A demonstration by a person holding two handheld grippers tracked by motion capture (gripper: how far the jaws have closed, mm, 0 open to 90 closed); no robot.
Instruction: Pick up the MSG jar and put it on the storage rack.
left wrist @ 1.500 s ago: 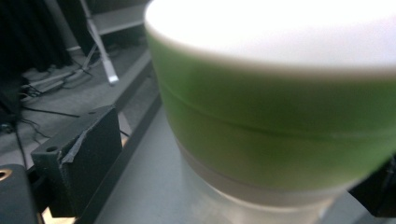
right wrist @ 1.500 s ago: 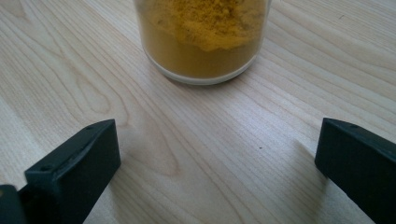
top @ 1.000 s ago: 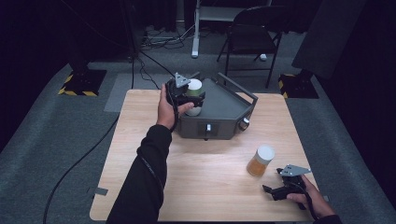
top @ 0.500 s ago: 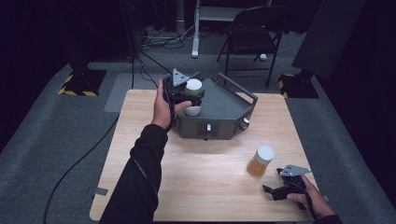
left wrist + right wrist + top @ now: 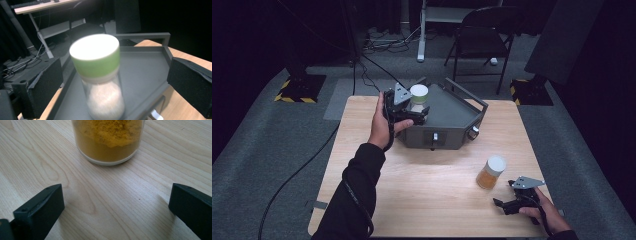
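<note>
Standing upright at the near left corner of the grey tray (image 5: pixel 457 112), the green-lidded jar of white powder (image 5: pixel 101 77) sits between the left hand-held gripper's (image 5: pixel 408 112) jaws, which are spread wide and clear of the glass. The right hand-held gripper (image 5: pixel 117 207), equally wide, faces the jar of yellow spice (image 5: pixel 490 172) on the worktop (image 5: pixel 422 195), apparently lined up for grasping.

A dim studio room around a pale wood counter (image 5: pixel 427 200)

Grey carpet (image 5: pixel 277 150) covered the floor; a black folding chair (image 5: pixel 482 30) stood at the far side, cables (image 5: pixel 382 40) trailed across the far floor, and yellow-black striped bases (image 5: pixel 294 92) sat far left and far right.
</note>
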